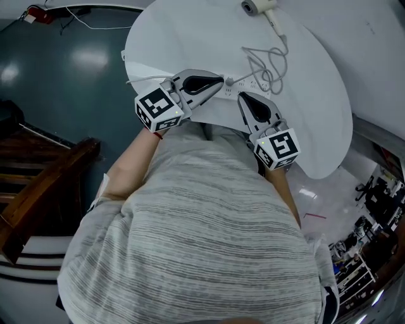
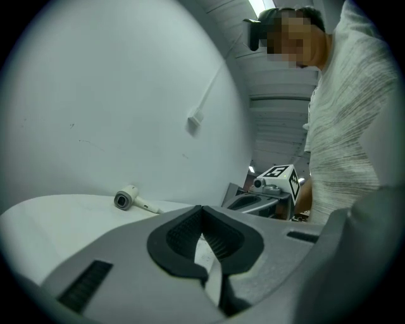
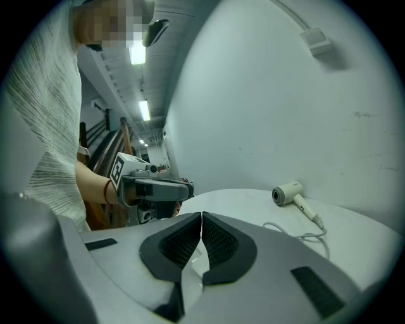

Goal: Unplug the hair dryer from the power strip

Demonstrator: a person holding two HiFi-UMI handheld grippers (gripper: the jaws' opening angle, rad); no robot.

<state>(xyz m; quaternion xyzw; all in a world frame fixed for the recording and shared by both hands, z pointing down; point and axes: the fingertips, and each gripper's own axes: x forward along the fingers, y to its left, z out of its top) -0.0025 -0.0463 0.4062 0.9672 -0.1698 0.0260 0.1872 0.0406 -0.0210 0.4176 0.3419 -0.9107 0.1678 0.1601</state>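
A white hair dryer [image 1: 258, 7] lies at the far side of the round white table [image 1: 316, 95]. Its cord [image 1: 269, 63] loops back toward a white power strip [image 1: 250, 82] near the table's front edge, where a plug [image 1: 229, 81] sits. My left gripper [image 1: 220, 81] is shut and empty, its tips right beside that plug. Just to the right, my right gripper [image 1: 242, 96] is also shut and empty. The left gripper view shows the closed left gripper [image 2: 202, 212], the dryer [image 2: 126, 199] and the right gripper [image 2: 272, 183]. In the right gripper view are the closed right gripper [image 3: 201, 218], the dryer [image 3: 288, 193] and the cord [image 3: 300, 233].
A white wall rises behind the table, with a small box and conduit [image 3: 318, 41] mounted on it. Dark wooden furniture [image 1: 38, 190] stands on the floor at the left. The person's torso in a striped shirt [image 1: 209, 228] presses close to the table's front edge.
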